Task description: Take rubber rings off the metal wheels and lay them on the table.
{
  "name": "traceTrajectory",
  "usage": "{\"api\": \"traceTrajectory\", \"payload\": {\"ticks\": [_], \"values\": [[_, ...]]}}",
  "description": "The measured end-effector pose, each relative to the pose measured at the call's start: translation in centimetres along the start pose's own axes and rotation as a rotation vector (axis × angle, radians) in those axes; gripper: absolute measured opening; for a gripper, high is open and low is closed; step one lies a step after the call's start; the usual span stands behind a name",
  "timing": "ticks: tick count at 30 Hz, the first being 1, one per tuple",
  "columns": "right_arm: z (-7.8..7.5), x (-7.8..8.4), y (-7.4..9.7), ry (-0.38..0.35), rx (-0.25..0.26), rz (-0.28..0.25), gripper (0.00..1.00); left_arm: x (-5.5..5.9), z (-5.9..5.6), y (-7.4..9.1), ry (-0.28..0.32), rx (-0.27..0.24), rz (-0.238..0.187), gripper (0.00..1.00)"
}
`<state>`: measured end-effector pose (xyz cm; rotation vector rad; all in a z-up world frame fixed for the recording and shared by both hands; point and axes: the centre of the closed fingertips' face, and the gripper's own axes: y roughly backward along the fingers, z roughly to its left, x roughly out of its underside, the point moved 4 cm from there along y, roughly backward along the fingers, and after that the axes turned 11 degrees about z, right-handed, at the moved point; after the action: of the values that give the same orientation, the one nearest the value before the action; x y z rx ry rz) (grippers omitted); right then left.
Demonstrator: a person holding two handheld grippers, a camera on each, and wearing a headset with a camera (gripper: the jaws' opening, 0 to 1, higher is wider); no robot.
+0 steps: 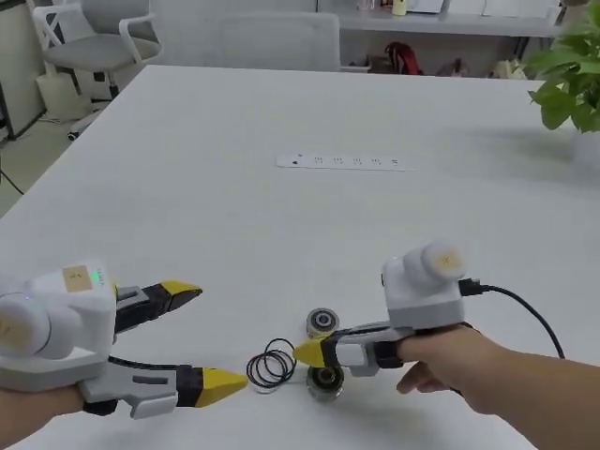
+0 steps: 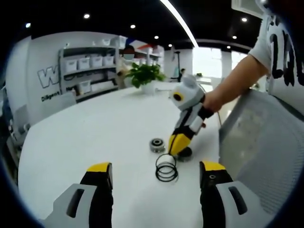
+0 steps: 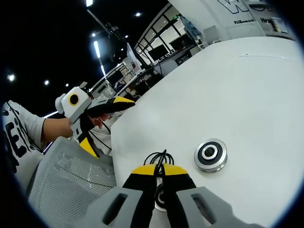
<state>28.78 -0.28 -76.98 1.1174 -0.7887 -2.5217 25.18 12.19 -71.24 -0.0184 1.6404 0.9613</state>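
At the left, the left gripper is hovering low over the smooth white table, its black, yellow-tipped jaws spread wide and holding nothing. Just right of it, the rubber rings are lying flat on the table as a small cluster of thin black overlapping loops. In the left gripper view they are sitting between that gripper's parted tips, touching neither. Next come two round metal wheels resting on the table. The far wheel is standing clear, showing a shiny rim around a dark centre. The near wheel is lying partly hidden under the right gripper. That gripper's jaws are clenched together, and in the right gripper view they are nipping the edge of the ring loops. A black cable is trailing rightward from it. Farther back a flat white power strip is lying on the table, and green plant leaves are hanging in at the far right.
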Motion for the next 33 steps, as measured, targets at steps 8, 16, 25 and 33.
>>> {"api": "traceTrajectory", "payload": {"ticks": [8, 16, 25, 33], "values": [[-0.2, 0.1, 0.1, 0.032, 0.030, 0.010, 0.11, -0.1, 0.0, -0.1, -0.001, 0.004, 0.001, 0.76], [-0.3, -0.1, 0.6, 0.055, 0.049, -0.005, 0.17, -0.2, -0.1, -0.2, -0.001, 0.008, 0.004, 0.75], [-0.3, -0.7, 1.6, 0.057, 0.054, -0.046, 0.22, -0.4, -0.1, -0.3, -0.003, 0.013, 0.003, 0.75], [0.0, -1.1, 2.9, 0.108, 0.071, -0.064, 0.27, -0.7, -0.1, -0.3, -0.004, 0.014, 0.001, 0.76]]}}
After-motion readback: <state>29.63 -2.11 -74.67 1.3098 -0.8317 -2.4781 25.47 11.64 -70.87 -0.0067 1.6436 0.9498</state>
